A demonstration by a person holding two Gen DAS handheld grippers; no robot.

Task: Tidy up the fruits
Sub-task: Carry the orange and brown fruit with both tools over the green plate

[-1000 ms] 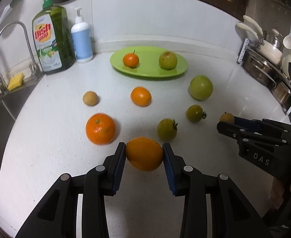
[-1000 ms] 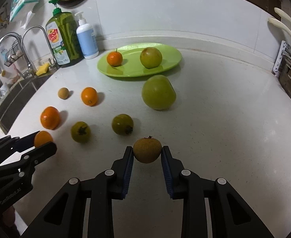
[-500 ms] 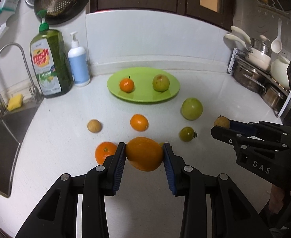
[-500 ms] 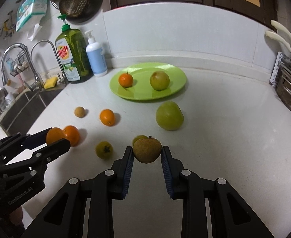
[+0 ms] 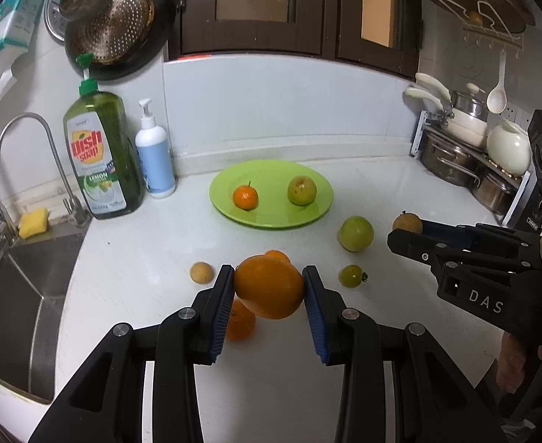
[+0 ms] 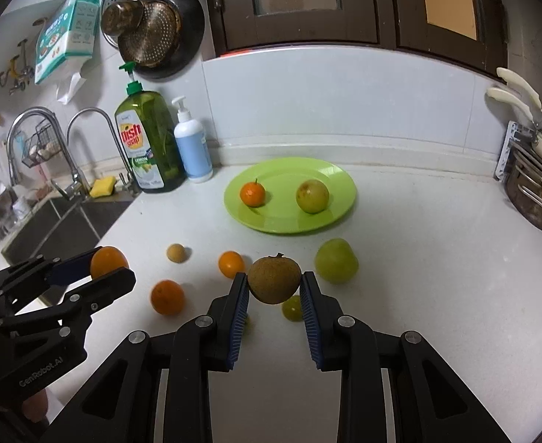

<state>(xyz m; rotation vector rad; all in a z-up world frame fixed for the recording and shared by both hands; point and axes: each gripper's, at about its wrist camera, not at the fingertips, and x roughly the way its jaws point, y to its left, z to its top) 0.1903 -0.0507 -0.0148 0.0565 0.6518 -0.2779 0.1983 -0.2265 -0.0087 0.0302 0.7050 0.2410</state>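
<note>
White worktop (image 5: 130, 258) beside a sink (image 5: 9, 295), dish soap bottle (image 5: 99, 155) at the back wall. Green plate (image 6: 341, 181) sits mid-worktop with a small tangerine (image 6: 252, 193) and a yellow-green fruit (image 6: 311, 195) on it. Left gripper (image 5: 269, 288): fingers clamped on a large orange (image 5: 269, 286), held clear above the worktop. Right gripper (image 6: 274, 280): fingers clamped on a brown round fruit (image 6: 274, 278), also off the surface. Loose on the worktop: green apple-like fruit (image 6: 336, 260), two oranges (image 6: 167, 297), one small green tomato (image 5: 351, 276), small tan fruit (image 6: 176, 253).
</note>
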